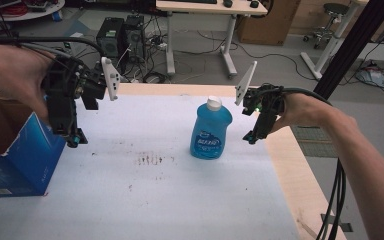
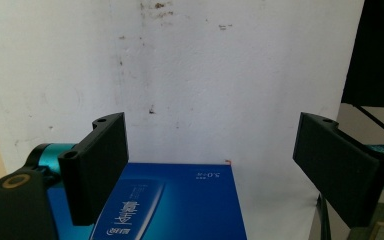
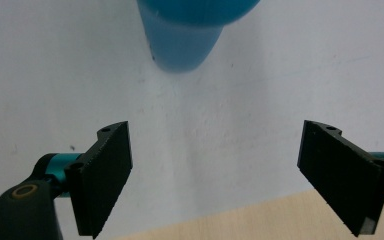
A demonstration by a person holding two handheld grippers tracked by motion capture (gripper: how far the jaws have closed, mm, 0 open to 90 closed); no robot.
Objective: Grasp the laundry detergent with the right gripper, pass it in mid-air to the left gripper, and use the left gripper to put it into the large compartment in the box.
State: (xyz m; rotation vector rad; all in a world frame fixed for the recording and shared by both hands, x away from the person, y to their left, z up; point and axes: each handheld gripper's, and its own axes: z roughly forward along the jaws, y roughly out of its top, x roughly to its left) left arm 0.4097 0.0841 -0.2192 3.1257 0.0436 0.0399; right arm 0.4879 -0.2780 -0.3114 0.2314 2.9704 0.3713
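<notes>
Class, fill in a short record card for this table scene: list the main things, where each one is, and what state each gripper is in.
surface: white table cover with brownish stains near the middle
bottle: blue bottle with white cap, standing upright, right of centre
box: blue cardboard box, top open, at the left edge
left gripper: left gripper open, holding nothing, above the box's right edge
right gripper: right gripper open, holding nothing, just right of the bottle, not touching it
</notes>
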